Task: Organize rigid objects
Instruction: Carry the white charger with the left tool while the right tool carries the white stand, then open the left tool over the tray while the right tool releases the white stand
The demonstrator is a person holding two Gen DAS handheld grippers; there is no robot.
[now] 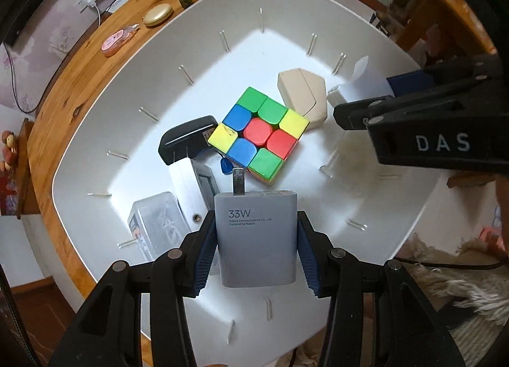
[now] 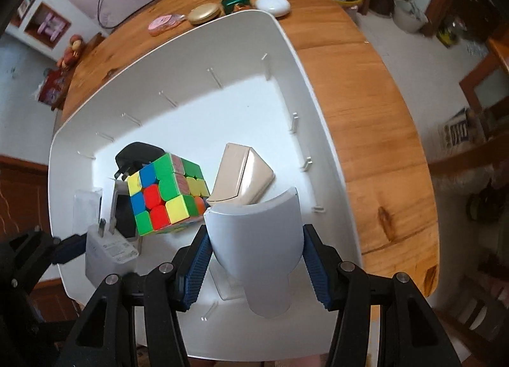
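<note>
The grey charger (image 1: 256, 236), marked 33W, sits pinched between the blue pads of the left gripper (image 1: 256, 249), prongs pointing away from the camera, held over the near part of the white bin (image 1: 95, 119). In the right wrist view the same charger (image 2: 108, 252) appears at the lower left, the left gripper (image 2: 68, 247) mostly cut off by the frame edge.

The right gripper (image 2: 257, 259) is clamped on a curved grey-white piece (image 2: 257, 239), flared at the top and narrowing below; what it is stays hard to say. From the left wrist view the right gripper (image 1: 362, 103) reaches in from the right edge, and only a pale corner of its load (image 1: 362, 84) shows.

Inside the bin, a scrambled cube (image 1: 259, 131) lies in the middle, a beige case (image 1: 303, 98) touching it on the far right side. A black adapter (image 1: 186, 139) lies against the cube's left, partly hidden by it. Nearer, a white box (image 1: 194, 189) and a clear plastic box (image 1: 156, 224) are partly covered by the charger and the gripper's arm.

Beyond the bin, on the wooden table (image 2: 366, 106), stand a pink tape (image 2: 163, 23), a gold case (image 2: 203, 13), a green box (image 2: 236, 3) partly hidden by the bin's rim, and a white oval case (image 2: 273, 4).
</note>
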